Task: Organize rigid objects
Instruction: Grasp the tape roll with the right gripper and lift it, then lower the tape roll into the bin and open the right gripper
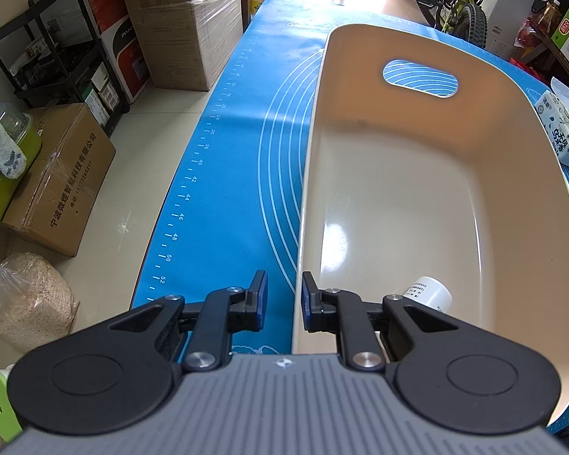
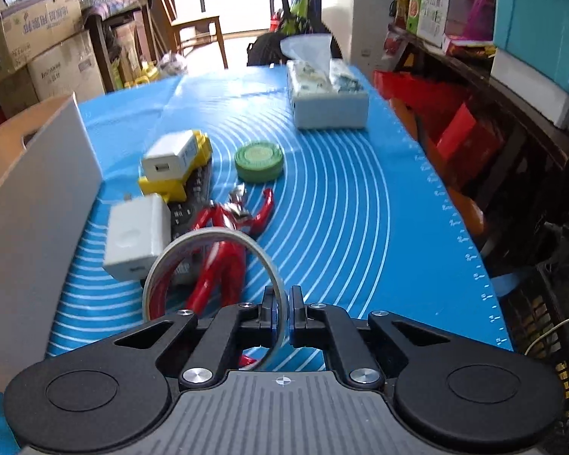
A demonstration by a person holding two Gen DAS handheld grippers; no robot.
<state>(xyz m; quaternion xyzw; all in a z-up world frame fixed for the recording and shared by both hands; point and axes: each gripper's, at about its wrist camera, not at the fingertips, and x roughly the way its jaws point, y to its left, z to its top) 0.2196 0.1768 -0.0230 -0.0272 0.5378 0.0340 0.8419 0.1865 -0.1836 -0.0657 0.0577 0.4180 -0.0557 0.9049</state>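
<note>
The blue mat (image 1: 227,174) with its white rings spreads ahead of both grippers and under everything on the table. The cream bin (image 1: 417,204) is next in size: the left gripper (image 1: 284,301) straddles its near left wall, one finger outside over the mat and the other inside, the pads clamped on that wall. Just to the right of that inner finger, on the bin floor, lies a small white bottle (image 1: 432,294), partly hidden behind the gripper's arm. From the right wrist camera the same bin shows as a pale wall at the far left. Well ahead of the right gripper (image 2: 282,314) stands a tissue box (image 2: 328,94) with a sheet sticking up. Ahead and to its left lie a yellow toy block (image 2: 182,178) carrying a white charger (image 2: 172,159), a second white charger (image 2: 136,237) nearer, a red figure (image 2: 223,242) stretched out on the mat, and a green round tin (image 2: 259,161) just beyond the figure's raised arm. Smallest is the roll of clear tape (image 2: 216,261): it stands on edge, its ring rising up and to the left of the right gripper, whose fingers are pressed together on the ring's near right side.
</note>
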